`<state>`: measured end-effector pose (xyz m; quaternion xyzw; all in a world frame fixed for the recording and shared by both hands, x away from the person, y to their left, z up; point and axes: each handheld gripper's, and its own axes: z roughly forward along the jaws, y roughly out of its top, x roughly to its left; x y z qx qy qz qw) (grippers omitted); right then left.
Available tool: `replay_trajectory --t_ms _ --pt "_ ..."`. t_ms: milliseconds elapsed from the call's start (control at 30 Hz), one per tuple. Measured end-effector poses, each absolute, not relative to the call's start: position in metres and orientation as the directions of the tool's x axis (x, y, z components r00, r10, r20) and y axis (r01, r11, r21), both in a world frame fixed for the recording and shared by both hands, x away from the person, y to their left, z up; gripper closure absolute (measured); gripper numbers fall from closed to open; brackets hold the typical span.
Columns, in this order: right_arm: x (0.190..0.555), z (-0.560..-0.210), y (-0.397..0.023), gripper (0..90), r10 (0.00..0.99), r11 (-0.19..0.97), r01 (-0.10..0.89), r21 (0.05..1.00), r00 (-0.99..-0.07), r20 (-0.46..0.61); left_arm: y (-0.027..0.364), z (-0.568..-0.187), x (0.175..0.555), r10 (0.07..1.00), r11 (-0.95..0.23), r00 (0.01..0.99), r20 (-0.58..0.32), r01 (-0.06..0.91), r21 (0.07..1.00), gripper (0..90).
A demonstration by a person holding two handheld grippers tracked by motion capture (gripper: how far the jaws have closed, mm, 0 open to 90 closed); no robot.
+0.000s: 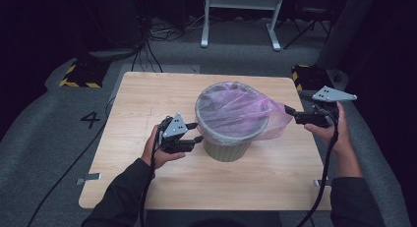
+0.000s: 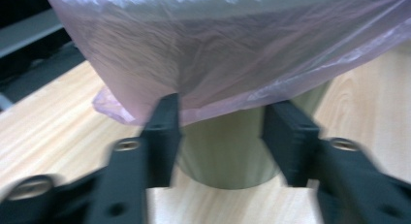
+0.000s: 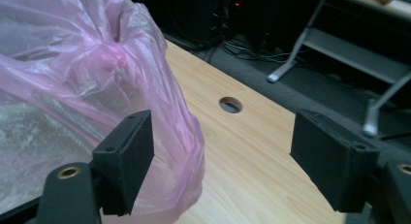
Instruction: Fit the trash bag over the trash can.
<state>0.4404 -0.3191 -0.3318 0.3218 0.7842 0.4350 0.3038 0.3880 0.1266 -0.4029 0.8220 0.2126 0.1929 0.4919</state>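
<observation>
On the bench (image 1: 147,99) stands a bin (image 1: 227,149) lined with a pink bag (image 1: 236,111); the left gripper (image 1: 195,131) fingers gape at the bag's hem, the right gripper (image 1: 290,113) fingers stand apart beside its stretched corner.
</observation>
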Motion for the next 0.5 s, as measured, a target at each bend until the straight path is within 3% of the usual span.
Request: replay_trajectory --t_ms 133,367,433,500 --pt "0.433 -0.332 -0.317 28.2 0.73 0.425 0.219 0.878 -0.656 -0.19 0.125 -0.403 0.39 0.53 -0.453 0.837 0.138 0.142 0.88 64.4" --pt "0.395 -0.349 -0.298 19.6 0.578 0.471 0.126 0.873 -0.792 -0.197 0.126 -0.402 0.39 0.529 -0.456 0.836 0.146 0.135 0.88 69.9" --pt "0.385 -0.357 -0.292 17.6 0.549 0.474 0.123 0.872 -0.815 -0.184 0.126 -0.402 0.392 0.53 -0.443 0.839 0.124 0.149 0.884 59.0" --pt "0.377 -0.366 -0.285 15.7 0.539 0.507 0.119 0.853 -0.816 -0.207 0.126 -0.402 0.393 0.544 -0.424 0.832 0.106 0.164 0.891 40.5"
